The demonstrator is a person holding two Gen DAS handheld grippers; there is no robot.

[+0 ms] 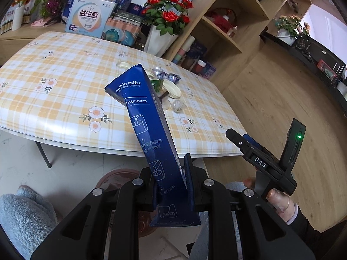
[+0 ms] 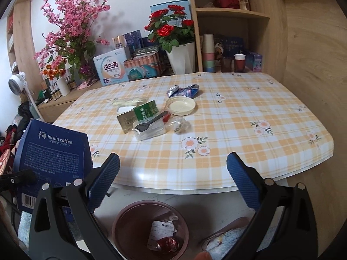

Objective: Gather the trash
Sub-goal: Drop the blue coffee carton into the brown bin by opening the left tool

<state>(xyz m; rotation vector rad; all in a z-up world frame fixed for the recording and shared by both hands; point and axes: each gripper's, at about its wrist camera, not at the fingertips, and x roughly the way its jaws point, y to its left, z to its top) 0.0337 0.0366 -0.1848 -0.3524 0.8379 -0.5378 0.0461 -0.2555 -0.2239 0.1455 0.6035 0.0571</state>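
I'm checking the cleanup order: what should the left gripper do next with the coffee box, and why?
Probably carry the blue coffee box, clamped in the left gripper, over the brown bin and let go; the bin sits on the floor below the table edge.

Black hand-held gripper (image 2: pixel 173 182) frames, ribbed blue pads (image 2: pixel 243 182) (silver pivot screws)

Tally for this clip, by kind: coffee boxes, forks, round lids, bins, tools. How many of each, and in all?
Coffee box: 1
Fork: 1
Round lid: 1
Bin: 1
Tools: 2, the left tool shut on the coffee box and the right tool open
Total: 6
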